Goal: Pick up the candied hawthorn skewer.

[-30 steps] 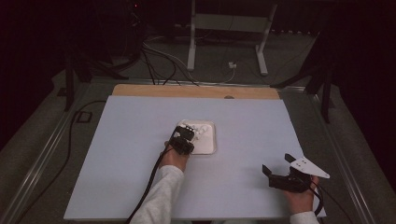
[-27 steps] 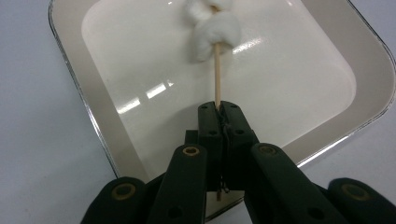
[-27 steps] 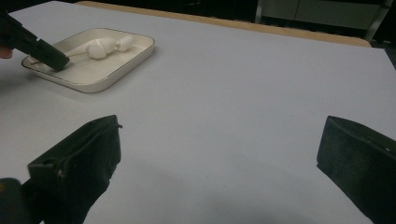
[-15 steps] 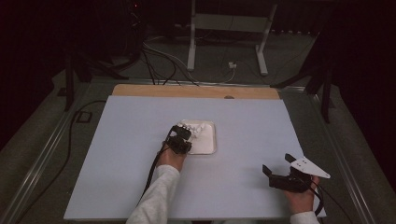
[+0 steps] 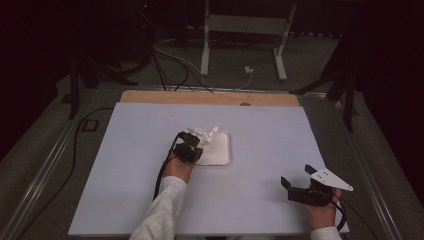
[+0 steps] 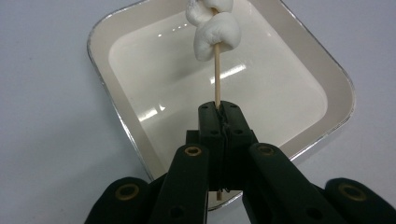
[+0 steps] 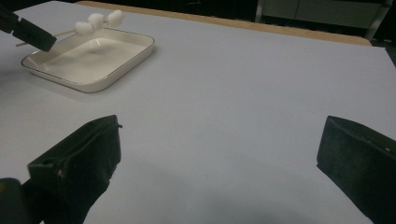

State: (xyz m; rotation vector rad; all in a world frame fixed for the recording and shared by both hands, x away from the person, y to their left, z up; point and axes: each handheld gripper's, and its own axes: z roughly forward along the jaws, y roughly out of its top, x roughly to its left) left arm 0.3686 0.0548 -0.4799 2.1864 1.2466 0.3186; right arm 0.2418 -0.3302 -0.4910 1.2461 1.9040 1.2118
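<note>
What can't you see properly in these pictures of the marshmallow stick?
- Marshmallows, left gripper view: the top one is cut off by the picture's upper edge, so the count is unclear there.
- Stick, left gripper view: its lower end is hidden between the shut left gripper jaws.
- High view: marshmallows are too small to count.

Thin wooden skewer (image 6: 216,74) threaded with white marshmallows (image 6: 215,32), tilted above empty white tray (image 6: 140,28)

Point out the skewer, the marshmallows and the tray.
skewer (image 6: 216,74), left gripper view, bare wooden shaft above the jaws.
marshmallows (image 6: 215,33), left gripper view, lower marshmallow's face.
tray (image 6: 112,100), left gripper view, left wall.
</note>
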